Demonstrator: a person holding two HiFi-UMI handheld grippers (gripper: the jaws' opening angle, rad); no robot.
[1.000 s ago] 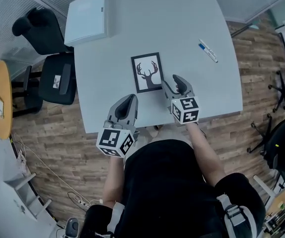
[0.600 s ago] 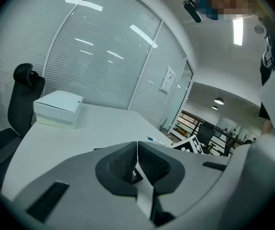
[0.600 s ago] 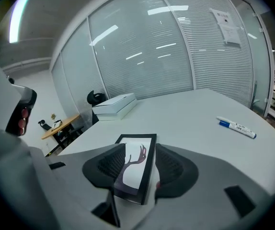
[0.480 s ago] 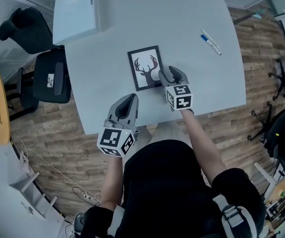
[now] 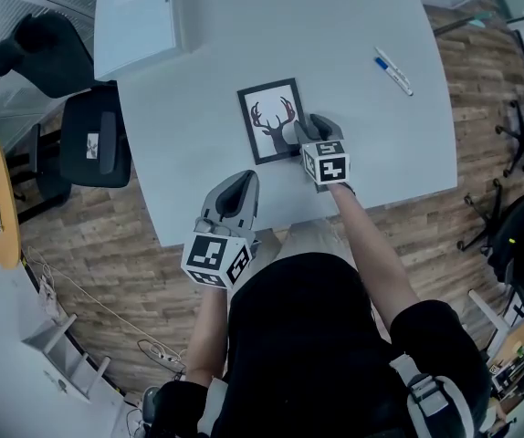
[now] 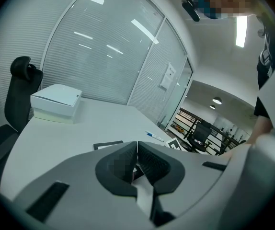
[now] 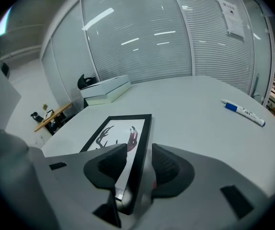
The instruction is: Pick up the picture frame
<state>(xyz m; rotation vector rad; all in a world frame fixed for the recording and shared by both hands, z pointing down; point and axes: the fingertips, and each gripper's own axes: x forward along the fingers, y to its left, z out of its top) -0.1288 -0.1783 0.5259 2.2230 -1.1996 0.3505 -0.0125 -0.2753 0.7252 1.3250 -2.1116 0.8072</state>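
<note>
The picture frame [image 5: 269, 121], black-edged with a deer-head print, lies flat on the grey table [image 5: 335, 44]. My right gripper [image 5: 304, 131] reaches over the frame's near right corner. In the right gripper view the frame [image 7: 120, 133] has its right border running between the two jaws of that gripper [image 7: 140, 155]. The jaws are closing, and a gap still shows on each side of the border. My left gripper [image 5: 242, 182] hovers at the table's near edge, left of the frame, with its jaws together and nothing in them [image 6: 137, 145].
A white box [image 5: 139, 24] sits at the table's far left corner. A blue-capped marker [image 5: 393, 71] lies to the far right. Black office chairs [image 5: 93, 140] stand on the wooden floor left of the table.
My right gripper moved forward and down from the table's near edge onto the frame's near right corner, and its jaws narrowed. The left gripper sank slightly.
</note>
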